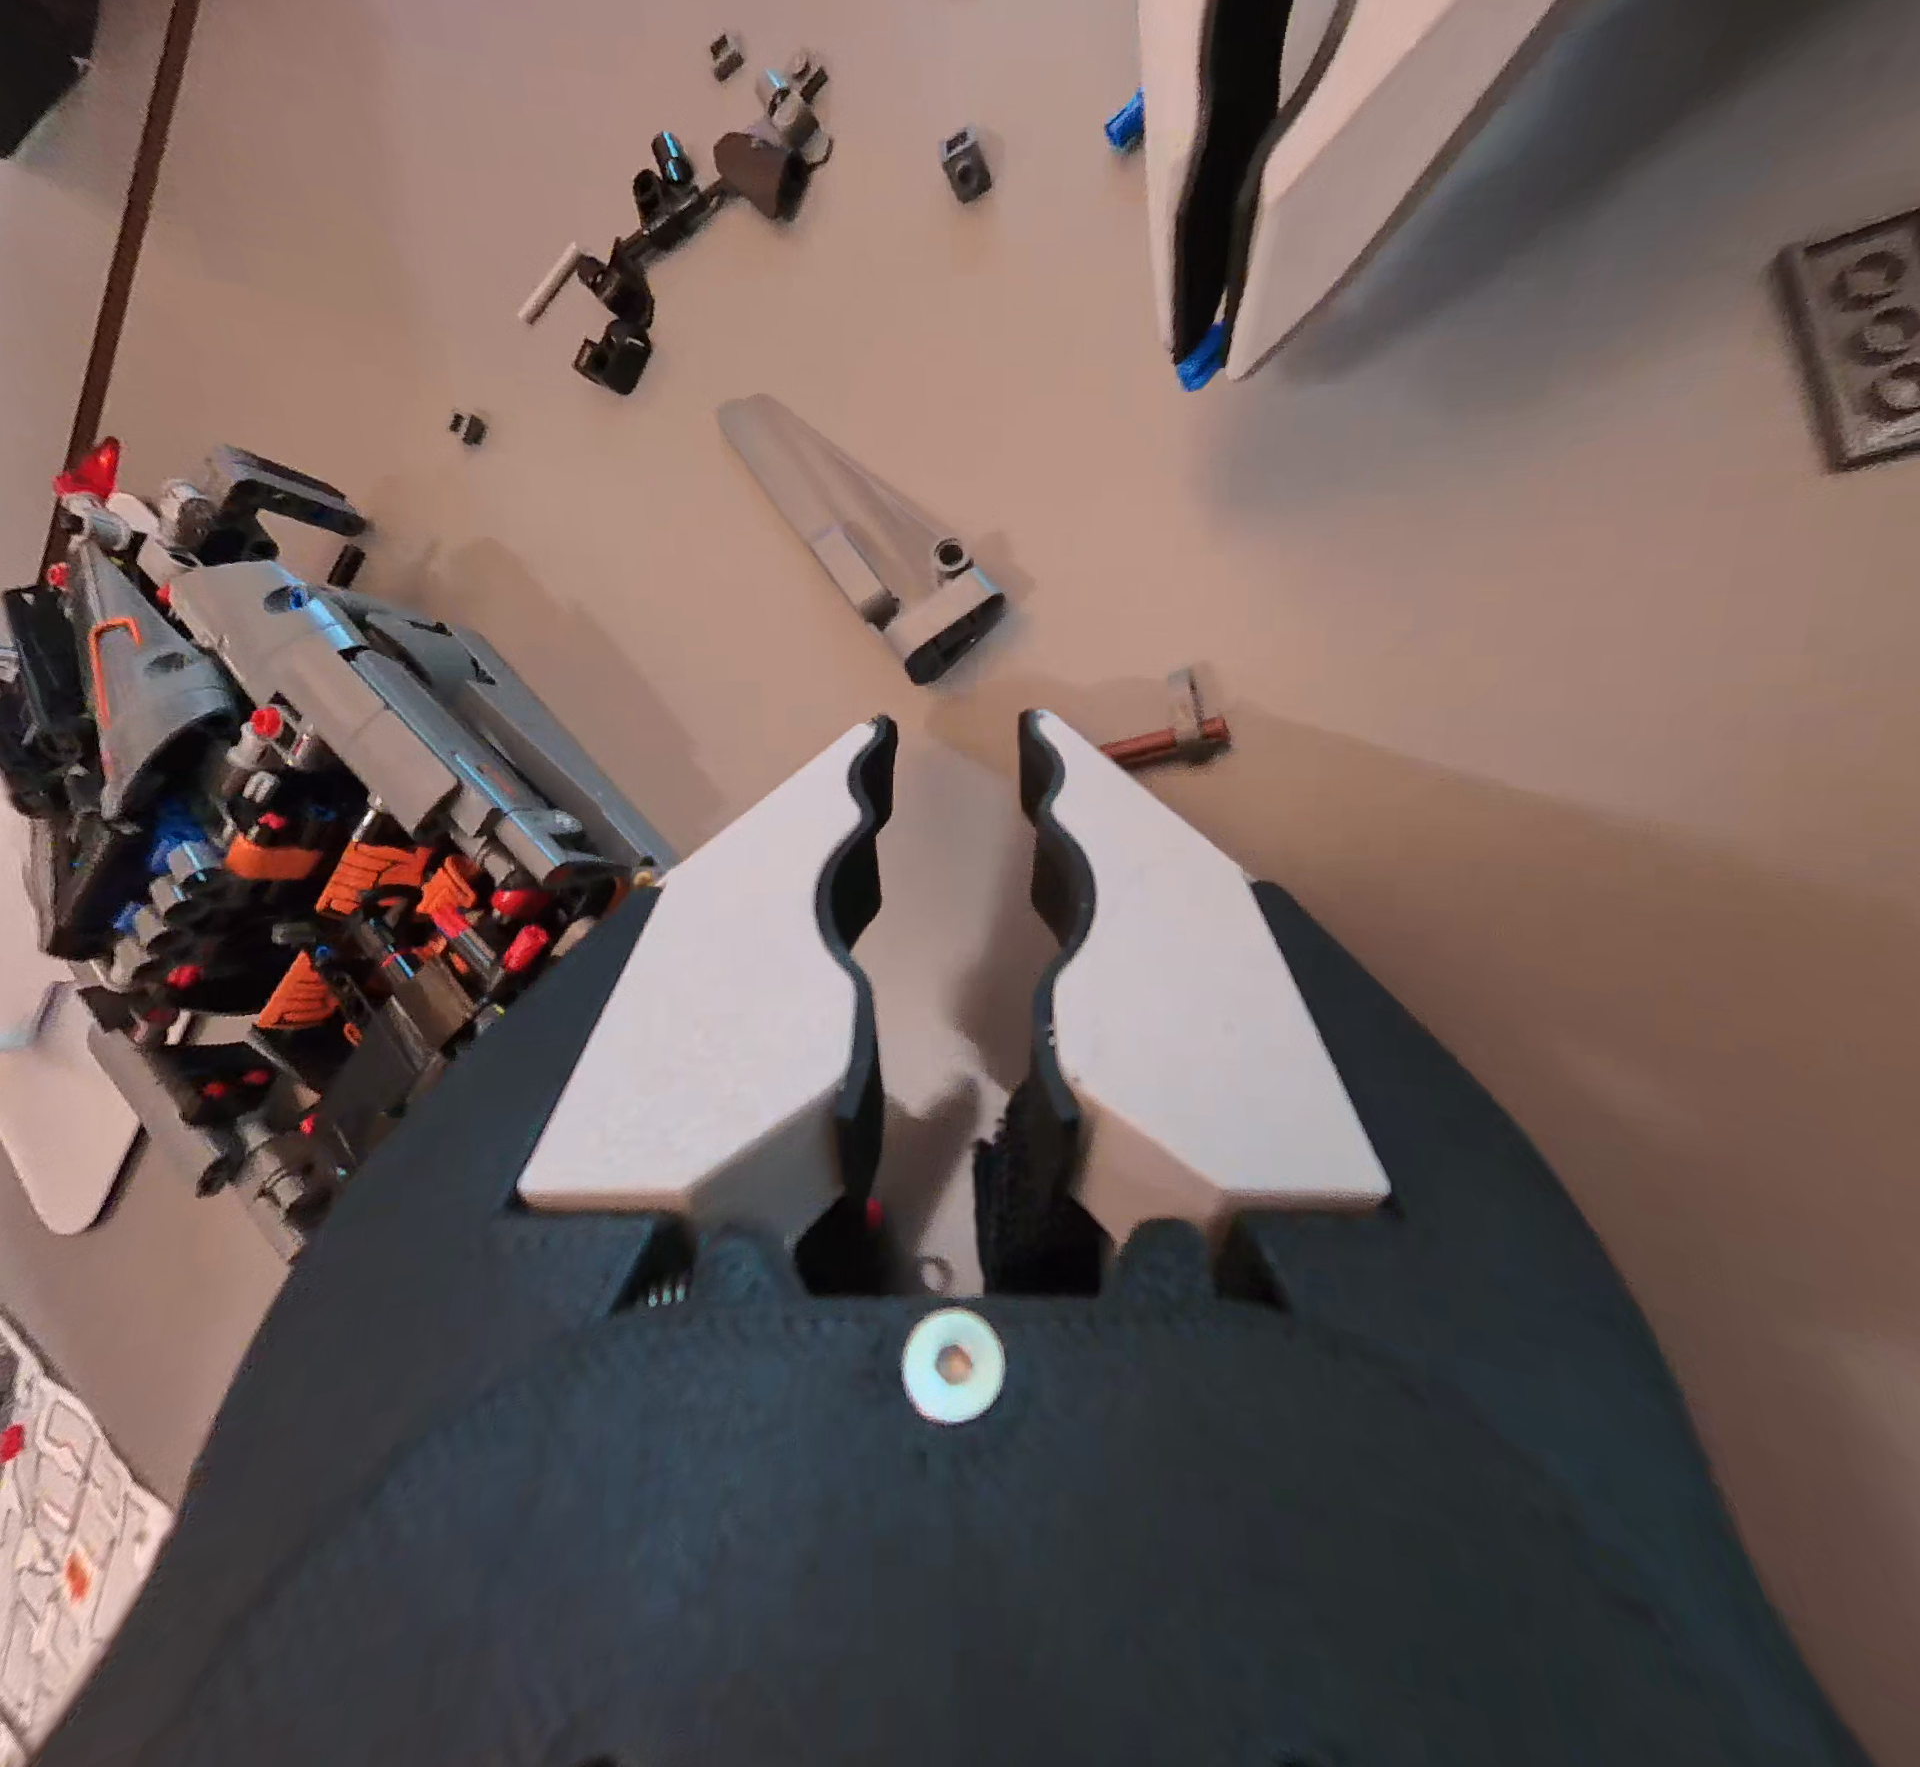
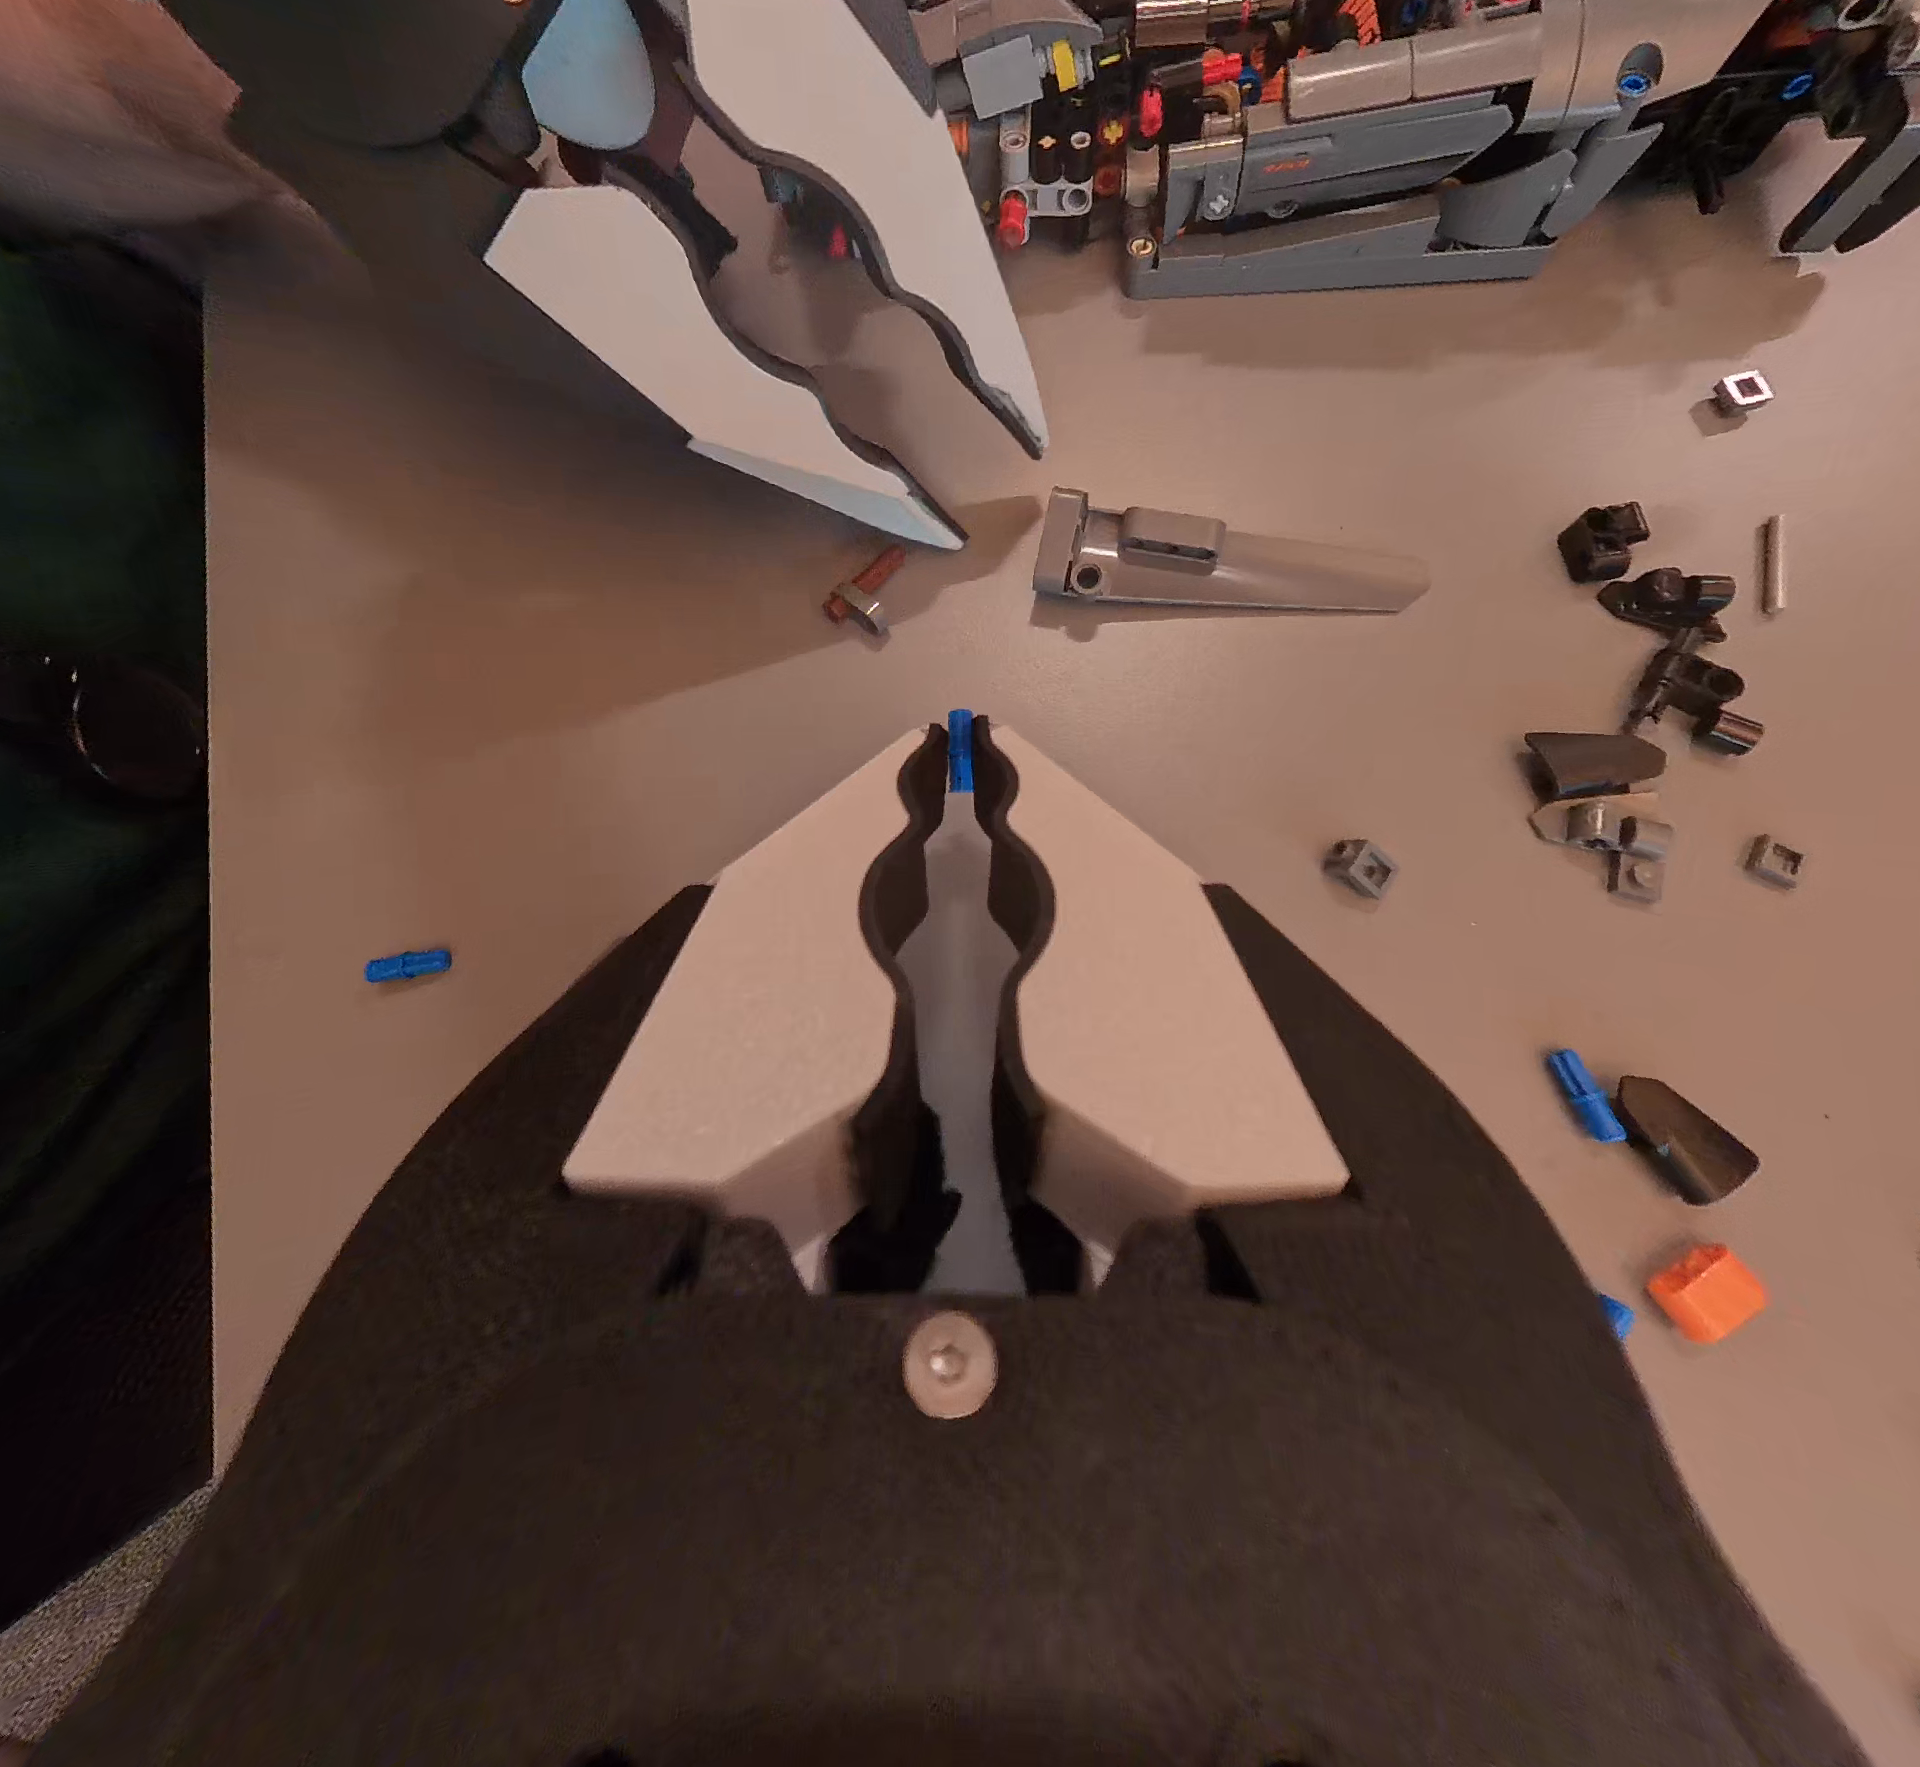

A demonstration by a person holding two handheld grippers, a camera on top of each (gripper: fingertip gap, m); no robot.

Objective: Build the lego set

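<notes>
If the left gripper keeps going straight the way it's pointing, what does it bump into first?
Probably the long grey wing-shaped piece. The left gripper is open and empty, and the piece's thick end lies just ahead of its tips. Depth is unclear, so it might meet the bare table first.

The surface is smooth, matt beige laminate. Both grippers share a rough, grainy black printed-plastic body, as on the right gripper, with smooth matt white fingers edged in black rubbery lining and one dull metal screw. The model is hard plastic: satin grey panels, glossy black, red and orange parts. A small blue pin looks glossy plastic. The long grey panel has a smooth satin sheen.
</notes>
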